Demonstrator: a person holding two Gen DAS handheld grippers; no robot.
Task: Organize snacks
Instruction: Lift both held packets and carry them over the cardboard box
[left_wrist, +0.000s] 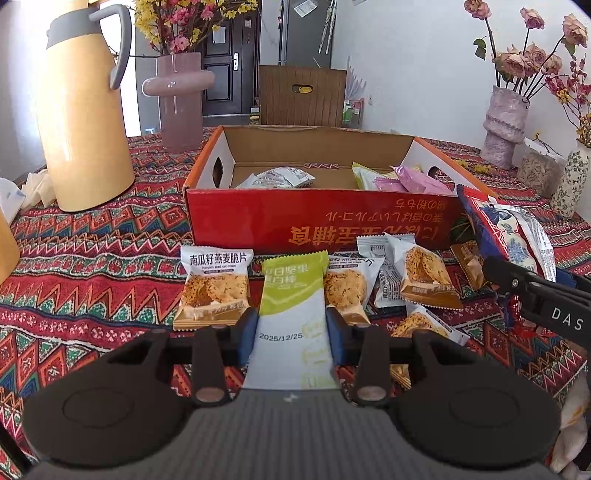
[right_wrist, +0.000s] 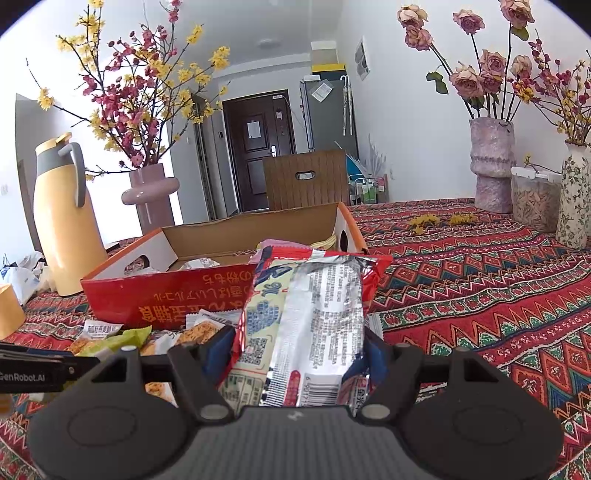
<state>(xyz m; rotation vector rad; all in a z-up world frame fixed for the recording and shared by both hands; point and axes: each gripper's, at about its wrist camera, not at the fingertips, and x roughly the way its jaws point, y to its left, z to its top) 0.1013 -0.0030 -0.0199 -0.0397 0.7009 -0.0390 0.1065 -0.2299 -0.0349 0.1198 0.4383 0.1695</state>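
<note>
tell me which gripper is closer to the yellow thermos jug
Left. The left gripper, clamped on the green snack bar, sits before the box's middle, nearer the yellow thermos jug. The right gripper, holding the red-and-silver packet, is off the box's far corner.

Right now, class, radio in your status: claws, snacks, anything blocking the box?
Left claw shut on green bar. Right claw shut on red packet. Box open ahead, some snacks inside. Loose oat crisp packs lie before it, path above unblocked.

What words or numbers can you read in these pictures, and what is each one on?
"2025/12/25": green bar wrapper in the left tongs.
"南瓜籽燕麦脆片": oat crisp packet.
"DAS": right tongs.
"GenRobot.AI": left tongs' side.
Red box: upside down, unclear.
Silver packet: too small.
</note>
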